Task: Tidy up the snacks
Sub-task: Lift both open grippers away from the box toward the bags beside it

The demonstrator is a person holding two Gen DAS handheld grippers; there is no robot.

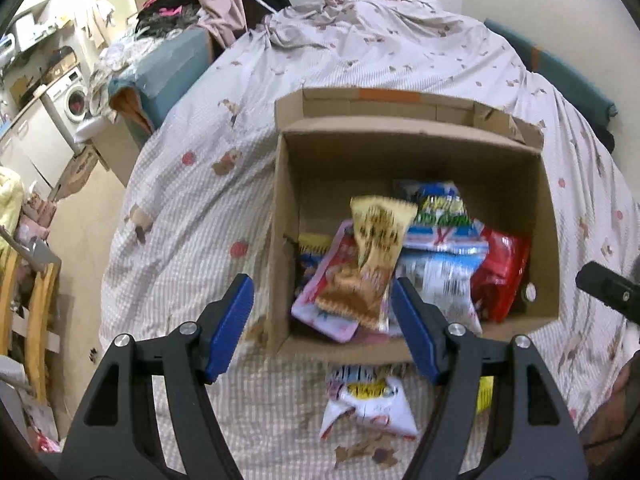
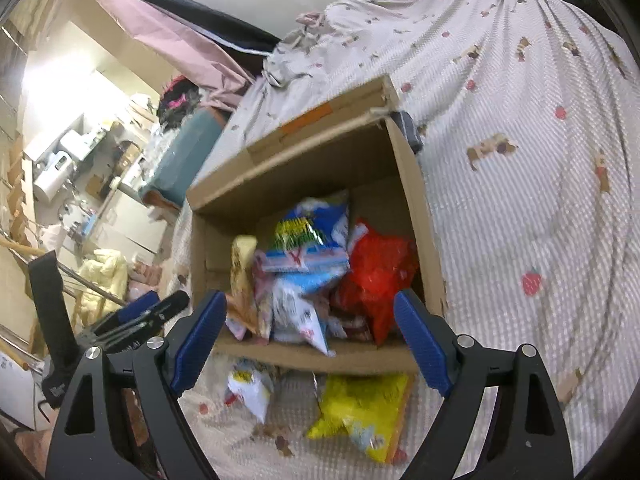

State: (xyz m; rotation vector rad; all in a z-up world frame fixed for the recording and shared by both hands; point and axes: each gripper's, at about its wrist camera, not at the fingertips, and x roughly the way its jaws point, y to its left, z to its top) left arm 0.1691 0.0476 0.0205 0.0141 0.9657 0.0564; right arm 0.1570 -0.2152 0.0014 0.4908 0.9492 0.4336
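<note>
A: What's the box made of?

B: Corrugated cardboard box [image 1: 412, 152], brown, top open, flaps folded out at the back w/ an orange tape strip. It sits on a bed quilt [image 1: 192, 208], soft, ribbed weave, w/ small bear & strawberry prints.

A: And inside?

B: Crinkly foil and plastic bags piled loose. Yellow-brown packet [image 1: 376, 256] stands tilted w/ a serrated top edge, leaning on a pink pouch [image 1: 332, 288]. Blue-green bag [image 1: 444, 216] lies on top toward the back; glossy red bag [image 1: 500, 276] is against the right wall. White-blue bag [image 1: 432, 284] is in the middle.

A: Anything still outside?

B: Two. White puffy bag [image 1: 368, 404] on the quilt just in front of the box's near wall, and a flat yellow bag [image 2: 360, 412] beside it, to its right.

A: Grippers?

B: Left gripper [image 1: 322, 328] has its blue pads spread wide, nothing between them, hanging over the box's near-left corner. Right gripper [image 2: 308, 340] is likewise spread and holds nothing, above the near wall.

A: Room to move?

B: Back half of the box floor is bare cardboard. Near wall is low, w/ a frayed edge. Quilt is open to the left & right of the box. The two grippers are close, left one showing at the right view's left edge.
</note>
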